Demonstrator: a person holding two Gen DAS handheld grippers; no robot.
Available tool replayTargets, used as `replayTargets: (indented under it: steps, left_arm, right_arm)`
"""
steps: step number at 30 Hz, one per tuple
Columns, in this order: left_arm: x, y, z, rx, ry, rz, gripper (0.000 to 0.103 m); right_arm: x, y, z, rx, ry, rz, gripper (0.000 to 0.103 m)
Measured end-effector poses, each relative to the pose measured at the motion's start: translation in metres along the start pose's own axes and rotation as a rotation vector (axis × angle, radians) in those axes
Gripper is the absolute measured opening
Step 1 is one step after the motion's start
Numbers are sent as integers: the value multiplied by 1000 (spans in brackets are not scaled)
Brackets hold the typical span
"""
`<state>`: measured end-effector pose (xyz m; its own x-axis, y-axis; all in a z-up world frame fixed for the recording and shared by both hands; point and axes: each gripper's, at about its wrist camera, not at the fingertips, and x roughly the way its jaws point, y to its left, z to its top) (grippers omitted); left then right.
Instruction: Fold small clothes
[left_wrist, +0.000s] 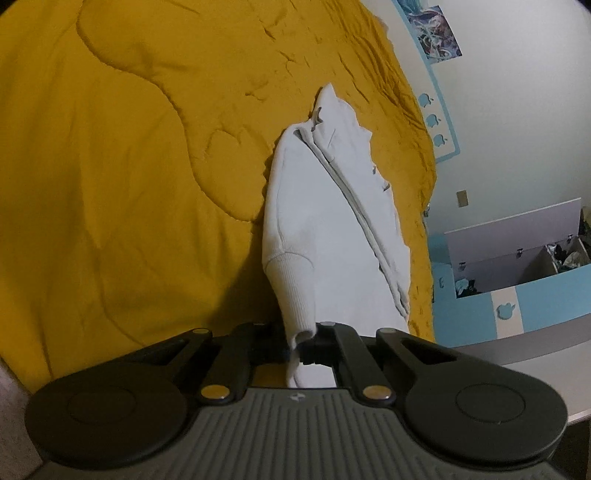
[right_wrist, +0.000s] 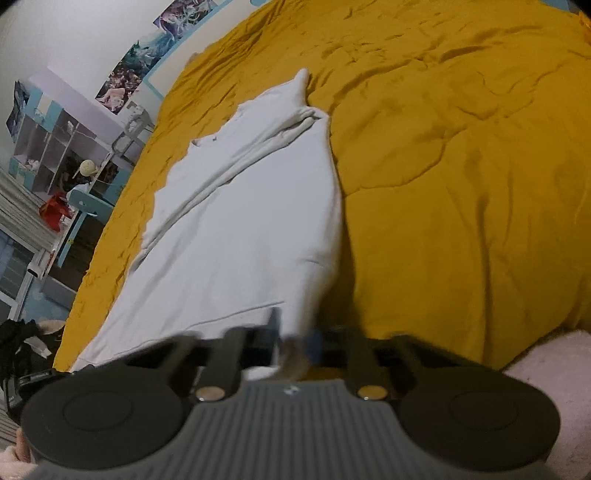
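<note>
Here both pinch the white jacket (left_wrist: 325, 221) on the yellow bed (left_wrist: 110, 166) — left hand-held gripper (left_wrist: 301, 345) on its cuff, right hand-held gripper (right_wrist: 295, 343) on its hem.

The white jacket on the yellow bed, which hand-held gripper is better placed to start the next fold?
Left, probably. The left hand-held gripper is clamped on the white jacket's ribbed edge, sharp in view. The right hand-held gripper also pinches cloth, but its grip is blurred.
</note>
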<state>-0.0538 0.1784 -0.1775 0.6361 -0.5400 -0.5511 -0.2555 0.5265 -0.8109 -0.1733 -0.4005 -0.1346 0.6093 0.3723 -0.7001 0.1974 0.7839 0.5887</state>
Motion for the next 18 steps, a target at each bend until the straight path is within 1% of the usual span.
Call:
replayTargets:
  steps: [4,8,12,15,18]
  left_arm:
    - [-1,-6,0,-3,-7,-15,4]
    - [-2,-18,4,25,-13,-37,4]
    - [2,-27,8,50,-3,-52,4]
    - [8,-38,21,77,2,-58,4]
    - [20,-55,45,107,2,-88,4]
  right_arm:
    - [-6,1,2,31,-22,32,3]
    - [-15,4,10,79,-59,102,3]
    - [-13,5,18,101,-72,113,2]
    - [-13,5,28,134,-105,136,2]
    - [-10,13,50,145,-153,166,2]
